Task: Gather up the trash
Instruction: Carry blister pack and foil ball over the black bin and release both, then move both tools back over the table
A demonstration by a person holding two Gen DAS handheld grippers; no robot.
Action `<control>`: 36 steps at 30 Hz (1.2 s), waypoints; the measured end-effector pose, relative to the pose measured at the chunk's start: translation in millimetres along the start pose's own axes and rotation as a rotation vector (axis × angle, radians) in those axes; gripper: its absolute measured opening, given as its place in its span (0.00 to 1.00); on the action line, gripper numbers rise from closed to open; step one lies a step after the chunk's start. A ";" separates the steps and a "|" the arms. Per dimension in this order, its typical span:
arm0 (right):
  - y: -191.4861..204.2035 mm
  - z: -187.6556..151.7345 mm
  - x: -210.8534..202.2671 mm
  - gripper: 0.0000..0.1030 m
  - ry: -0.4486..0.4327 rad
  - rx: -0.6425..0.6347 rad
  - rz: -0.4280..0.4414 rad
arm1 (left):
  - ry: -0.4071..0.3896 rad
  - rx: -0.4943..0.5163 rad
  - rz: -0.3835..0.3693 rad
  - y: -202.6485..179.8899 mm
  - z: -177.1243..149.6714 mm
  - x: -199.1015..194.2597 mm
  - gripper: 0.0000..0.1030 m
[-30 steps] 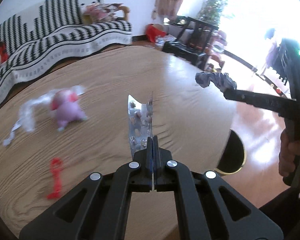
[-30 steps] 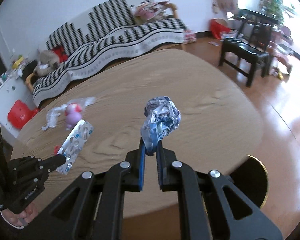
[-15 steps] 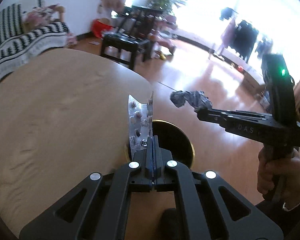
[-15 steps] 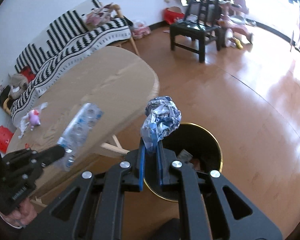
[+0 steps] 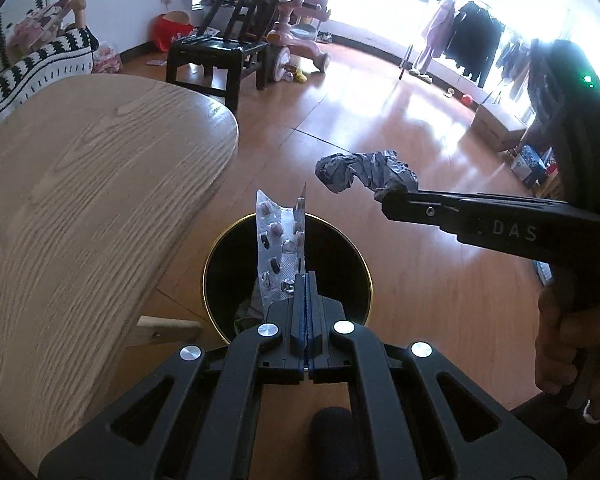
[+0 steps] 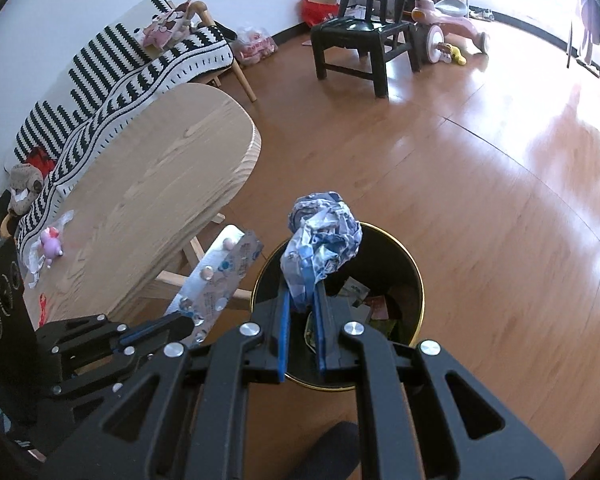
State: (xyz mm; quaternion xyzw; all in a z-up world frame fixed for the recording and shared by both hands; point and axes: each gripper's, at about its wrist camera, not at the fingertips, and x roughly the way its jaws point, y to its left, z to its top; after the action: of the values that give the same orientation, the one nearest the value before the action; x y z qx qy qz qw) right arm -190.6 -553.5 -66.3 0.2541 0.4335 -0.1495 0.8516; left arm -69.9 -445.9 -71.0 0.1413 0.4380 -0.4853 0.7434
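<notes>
Left wrist view: left gripper (image 5: pixel 305 280) clamped on a pill sheet (image 5: pixel 278 252) above the bin (image 5: pixel 288 276), beside the table (image 5: pixel 92 184). Right wrist view: right gripper (image 6: pixel 302 300) pinching a paper ball (image 6: pixel 324 236) seemingly over the bin's (image 6: pixel 414 280) mouth. Drop-off step; next, opening both above the bin.

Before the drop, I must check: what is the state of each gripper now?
Left gripper: shut on blister pack.
Right gripper: shut on crumpled wrapper.

Each camera sits on its hand-held gripper, looking steeply down and forward. Both views are close above the bin (image 5: pixel 288 276) (image 6: pixel 414 280), sharing it, the bench (image 5: pixel 80 184) (image 6: pixel 160 184) edge and chair (image 5: pixel 216 48) (image 6: pixel 360 36).
</notes>
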 end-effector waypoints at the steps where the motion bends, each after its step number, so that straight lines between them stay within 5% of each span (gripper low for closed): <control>1: -0.4 -0.1 0.9 0.11 0.001 0.001 -0.001 | 0.003 -0.002 0.000 0.6 1.2 1.6 0.00; 11: -3.1 3.2 1.4 0.11 -0.001 0.019 -0.008 | 0.026 0.017 -0.004 -5.3 -1.5 15.7 0.01; 13: -6.2 4.5 2.1 0.30 0.004 0.039 -0.013 | 0.037 0.021 0.003 -4.9 -0.7 20.0 0.01; 14: -7.9 4.3 2.0 0.63 0.004 0.047 -0.014 | 0.039 0.022 0.003 -2.7 -1.4 20.2 0.02; 15: -8.7 4.0 0.8 0.77 -0.004 0.052 -0.015 | 0.040 0.022 0.005 -2.1 -2.0 20.1 0.05; 16: -8.3 4.2 -2.6 0.77 -0.024 0.050 -0.021 | 0.041 0.022 0.008 -1.6 -2.0 20.2 0.20; 17: -7.2 4.6 -4.5 0.77 -0.031 0.044 -0.023 | 0.039 0.018 0.012 -0.8 -1.8 19.5 0.52; 19: -5.5 4.6 -6.5 0.77 -0.036 0.042 -0.015 | -0.005 0.002 0.029 1.1 -1.7 11.6 0.80; 36: 27.7 16.6 -8.0 0.77 -0.052 0.012 0.005 | -0.074 -0.057 0.074 34.5 -11.7 -47.6 0.85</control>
State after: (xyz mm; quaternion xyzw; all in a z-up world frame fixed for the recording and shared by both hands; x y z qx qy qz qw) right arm -171.1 -539.7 -43.1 0.2563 0.4099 -0.1563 0.8613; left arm -53.8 -393.1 -47.7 0.1182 0.4182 -0.4496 0.7804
